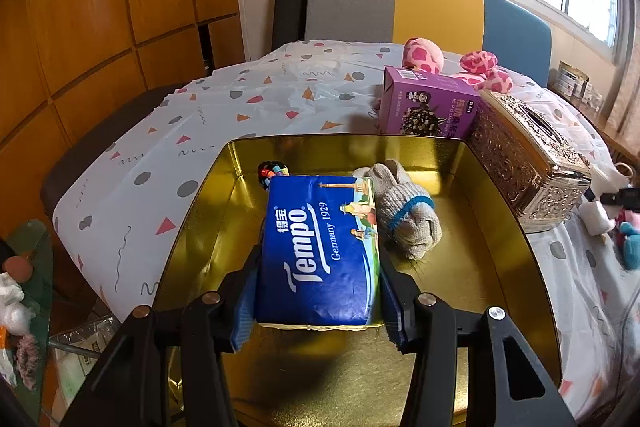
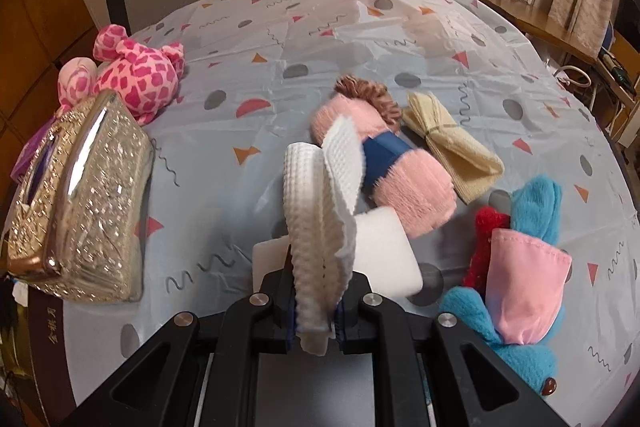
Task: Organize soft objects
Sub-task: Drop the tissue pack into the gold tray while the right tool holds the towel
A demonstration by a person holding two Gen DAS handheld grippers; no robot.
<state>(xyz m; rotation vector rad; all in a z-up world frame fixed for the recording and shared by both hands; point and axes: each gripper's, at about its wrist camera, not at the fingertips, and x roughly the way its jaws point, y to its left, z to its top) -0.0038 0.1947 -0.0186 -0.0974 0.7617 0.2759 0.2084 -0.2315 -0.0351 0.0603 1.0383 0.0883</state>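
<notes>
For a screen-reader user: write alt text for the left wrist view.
The left tongs grip a blue Tempo tissue pack over a gold tin tray, beside a rolled grey sock. Behind the tray, on a patterned tablecloth, sit a purple box and an ornate tissue box.

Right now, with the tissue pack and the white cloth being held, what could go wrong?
The left gripper holds the blue tissue pack inside the gold tin, right beside the grey rolled sock; setting it down carelessly might squash or shove the sock.

The right gripper pinches only the lower end of the white cloth, so the loose top flap could unfold or snag on the pink fluffy roll.
</notes>
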